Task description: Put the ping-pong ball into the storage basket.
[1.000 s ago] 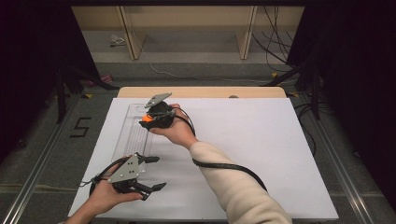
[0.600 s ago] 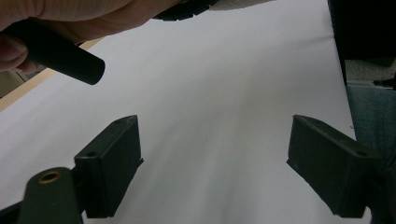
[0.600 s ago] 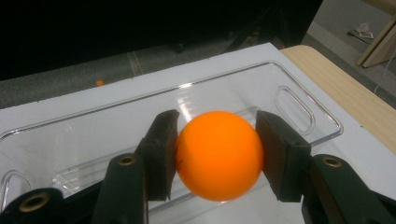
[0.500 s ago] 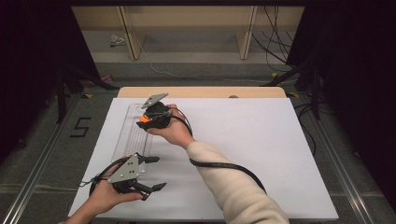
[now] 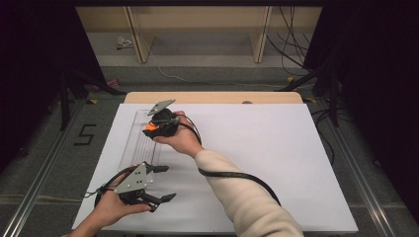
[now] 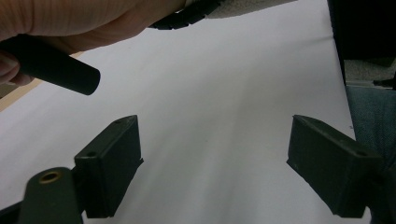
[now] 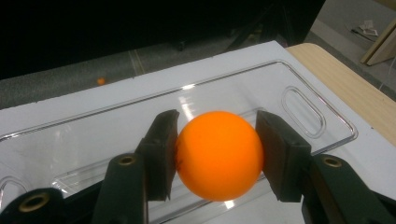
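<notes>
Right claw (image 7: 217, 156) clamped on orange ball (image 7: 218, 154), hovering over clear plastic tray (image 7: 289, 84) at the white counter's (image 5: 276, 148) far left. Left claw (image 6: 215, 163) spread wide, nothing in it, near the tray's close end.

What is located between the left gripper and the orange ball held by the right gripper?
In the high view, the clear plastic tray spans the stretch from the open left gripper up to the orange ball.
</notes>
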Available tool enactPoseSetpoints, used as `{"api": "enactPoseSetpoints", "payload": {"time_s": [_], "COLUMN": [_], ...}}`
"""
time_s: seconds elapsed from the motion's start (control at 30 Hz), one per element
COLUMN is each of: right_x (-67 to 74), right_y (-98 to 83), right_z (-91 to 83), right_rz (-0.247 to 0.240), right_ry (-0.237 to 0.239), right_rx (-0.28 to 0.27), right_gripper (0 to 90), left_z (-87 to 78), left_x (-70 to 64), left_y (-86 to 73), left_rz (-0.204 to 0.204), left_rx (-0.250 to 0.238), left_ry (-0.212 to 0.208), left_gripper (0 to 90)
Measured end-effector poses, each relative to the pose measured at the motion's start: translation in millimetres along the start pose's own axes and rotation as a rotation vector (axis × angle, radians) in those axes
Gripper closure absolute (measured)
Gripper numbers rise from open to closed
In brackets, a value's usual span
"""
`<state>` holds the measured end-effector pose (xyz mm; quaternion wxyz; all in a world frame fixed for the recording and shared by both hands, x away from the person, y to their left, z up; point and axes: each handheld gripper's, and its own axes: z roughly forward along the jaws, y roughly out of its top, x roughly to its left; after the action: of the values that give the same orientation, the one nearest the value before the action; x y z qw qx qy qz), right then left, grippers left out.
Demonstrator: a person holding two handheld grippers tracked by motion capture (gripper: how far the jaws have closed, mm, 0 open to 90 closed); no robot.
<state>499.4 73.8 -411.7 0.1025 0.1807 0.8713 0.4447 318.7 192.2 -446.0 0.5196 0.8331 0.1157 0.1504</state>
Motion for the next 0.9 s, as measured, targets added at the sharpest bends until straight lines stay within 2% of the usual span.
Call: {"api": "enactPoseSetpoints", "payload": {"time_s": [0.9], "right_x": [6.5], "right_y": [-3.5], "right_z": [14.1], "right_rz": [-0.003], "right_ry": [0.02], "right_rx": [0.031], "right_gripper": [51.0], "left_z": [-0.2], "left_x": [0.1], "left_y": [0.1], "left_rz": [0.003], "left_rx": [0.0], "left_ry": [-0.001], "left_gripper": [17.0]}}
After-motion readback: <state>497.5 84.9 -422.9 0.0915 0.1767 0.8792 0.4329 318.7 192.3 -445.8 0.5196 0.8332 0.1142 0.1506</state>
